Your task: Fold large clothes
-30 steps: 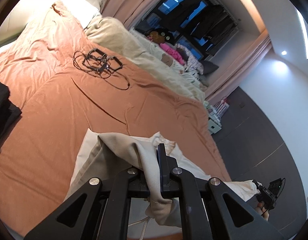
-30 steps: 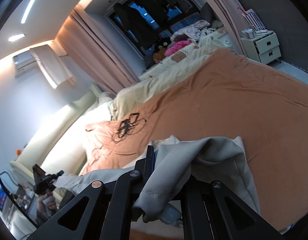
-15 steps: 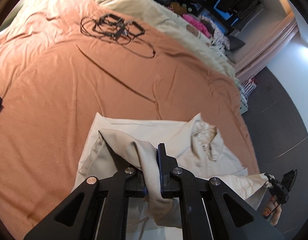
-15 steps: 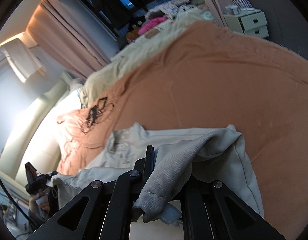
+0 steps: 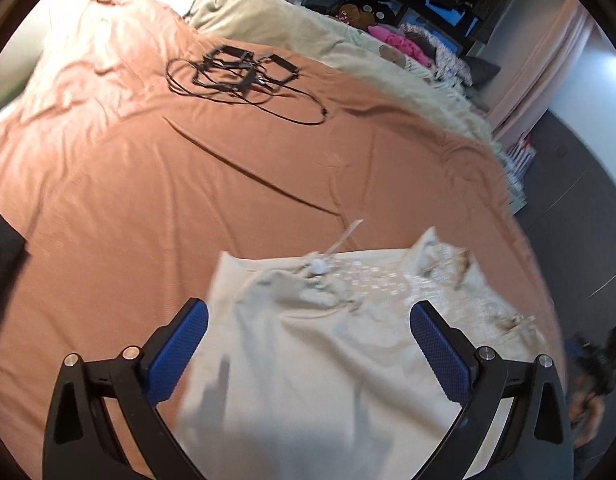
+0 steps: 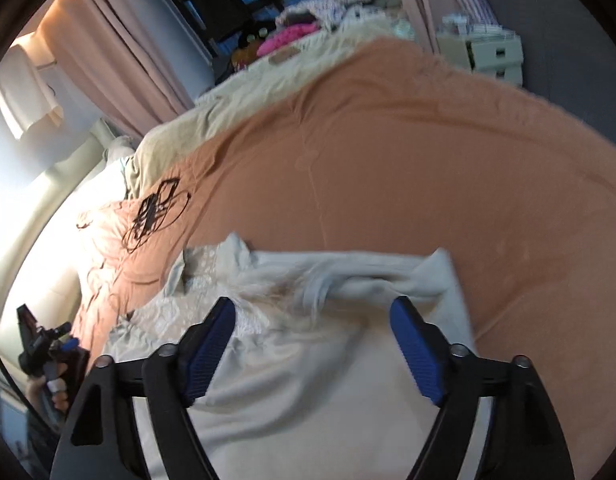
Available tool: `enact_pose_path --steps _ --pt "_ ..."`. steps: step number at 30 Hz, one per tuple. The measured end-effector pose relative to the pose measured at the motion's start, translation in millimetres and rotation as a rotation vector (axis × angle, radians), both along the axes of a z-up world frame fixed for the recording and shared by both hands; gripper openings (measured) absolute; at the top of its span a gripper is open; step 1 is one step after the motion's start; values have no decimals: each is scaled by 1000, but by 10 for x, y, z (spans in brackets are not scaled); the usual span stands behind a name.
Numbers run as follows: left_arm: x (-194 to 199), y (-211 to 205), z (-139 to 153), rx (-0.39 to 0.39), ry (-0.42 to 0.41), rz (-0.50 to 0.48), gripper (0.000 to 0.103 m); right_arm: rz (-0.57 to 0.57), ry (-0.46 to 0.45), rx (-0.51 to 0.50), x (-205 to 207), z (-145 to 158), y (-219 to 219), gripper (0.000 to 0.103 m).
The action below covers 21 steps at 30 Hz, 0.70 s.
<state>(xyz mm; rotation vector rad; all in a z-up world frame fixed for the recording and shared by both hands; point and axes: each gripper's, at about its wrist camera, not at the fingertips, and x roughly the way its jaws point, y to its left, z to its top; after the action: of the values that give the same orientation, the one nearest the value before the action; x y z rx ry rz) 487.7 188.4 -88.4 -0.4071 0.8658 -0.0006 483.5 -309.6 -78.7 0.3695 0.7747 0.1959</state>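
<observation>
At the bottom of the left wrist view the left gripper (image 5: 308, 342) is seen with its jaws opening wide, the blue pads (image 5: 179, 354) standing clear of the cloth; nothing is clamped between them. In the right wrist view the right gripper (image 6: 312, 342) is likewise opening, its pads (image 6: 416, 354) apart and pressing on nothing. The pale beige garment (image 5: 340, 360) is spread beneath and between both sets of fingers, lying in the lower centre of each frame on the orange bedcover (image 5: 148, 184), blurred in places. A white drawstring (image 5: 342, 240) is seen at its far edge. Further up, a tangle of black cables (image 5: 236, 72) rests on the bedcover. Beyond it a cream blanket (image 5: 292, 24) is laid along the bed, and pink curtains (image 6: 120, 52) hang at the top.
</observation>
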Motion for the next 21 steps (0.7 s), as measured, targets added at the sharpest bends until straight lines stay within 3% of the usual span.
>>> enact_pose_path --steps 5,12,21 --pt "107 -6 -161 90 68 -41 101 -22 35 -156 21 21 -46 81" --pt "446 -166 -550 245 218 -140 82 13 172 -342 304 -298 19 81" --pt "898 -565 -788 418 271 -281 75 126 254 -548 815 -593 286 80"
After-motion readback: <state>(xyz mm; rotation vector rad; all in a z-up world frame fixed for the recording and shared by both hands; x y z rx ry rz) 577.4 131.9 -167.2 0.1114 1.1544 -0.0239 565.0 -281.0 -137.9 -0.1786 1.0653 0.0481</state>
